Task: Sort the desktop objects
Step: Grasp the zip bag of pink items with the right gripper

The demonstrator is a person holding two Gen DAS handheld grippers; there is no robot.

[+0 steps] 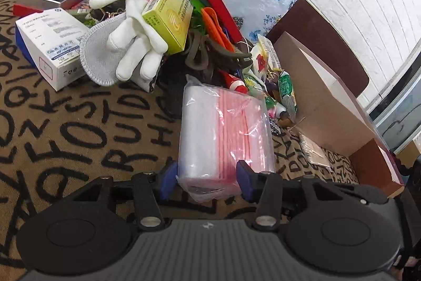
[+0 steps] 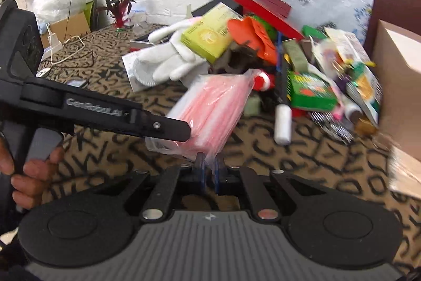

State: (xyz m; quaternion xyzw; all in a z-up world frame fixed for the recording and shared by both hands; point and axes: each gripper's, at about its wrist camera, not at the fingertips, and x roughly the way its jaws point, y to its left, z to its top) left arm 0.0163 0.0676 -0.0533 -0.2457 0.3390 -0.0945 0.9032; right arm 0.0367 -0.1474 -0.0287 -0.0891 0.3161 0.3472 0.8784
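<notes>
Two blue-padded fingers of the left gripper (image 1: 206, 179) clamped the near end of a clear packet of pink-striped bags (image 1: 223, 133), which stretched toward 12 o'clock over the lettered cloth (image 1: 79, 128). At 11 o'clock lay a white glove (image 1: 134, 36) under a yellow-green box (image 1: 168, 15); at 2 o'clock stood an open cardboard box (image 1: 329, 99).

From the right wrist, the right gripper (image 2: 208, 171) was pinched nearly closed on a thin corner of the same packet (image 2: 210, 107). The left gripper's black body (image 2: 168, 127) reached in from 9 o'clock, touching it. A white tube (image 2: 282, 120) lay at 1 o'clock.

Clear bag of pink sheets (image 1: 223, 133) (image 2: 210, 107), lying flat near clutter pile.
</notes>
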